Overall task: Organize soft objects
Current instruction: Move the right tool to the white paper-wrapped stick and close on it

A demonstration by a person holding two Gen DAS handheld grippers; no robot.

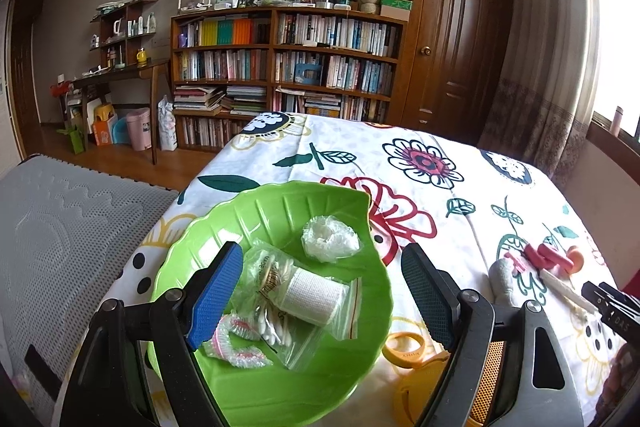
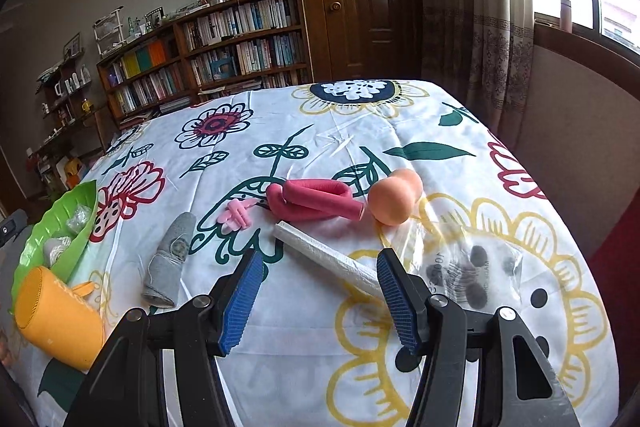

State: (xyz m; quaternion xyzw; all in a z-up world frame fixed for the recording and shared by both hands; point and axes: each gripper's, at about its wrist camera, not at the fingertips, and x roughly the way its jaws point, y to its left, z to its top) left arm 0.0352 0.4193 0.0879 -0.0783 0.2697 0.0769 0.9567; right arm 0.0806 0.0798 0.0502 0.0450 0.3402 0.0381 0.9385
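We see the soft things split between two spots on the flowered cloth [image 2: 320,131] covering the counter. In the green leaf-shaped dish [image 1: 280,211] lie a crumpled clear plastic cap [image 1: 330,239], a zip bag of cotton swabs [image 1: 276,323] with a white bandage roll [image 1: 312,297] on it, and a pink-edged plastic cap [image 1: 236,343]. Our left tongs [image 1: 322,301] hang over that dish, spread wide and gripping nothing.

To the dish's right on the cloth lie a grey sock [image 2: 170,259], a small pink clip [image 2: 238,213], a bent pink foam roller [image 2: 312,203], a peach sponge [image 2: 394,197] touching its end, a white wrapped roll [image 2: 328,259] and a clear bag of dark pads [image 2: 472,275]. Our right tongs [image 2: 320,301] are wide apart and empty, with the white roll's near end between them. A yellow pouch [image 2: 56,319] sits just beside the dish.
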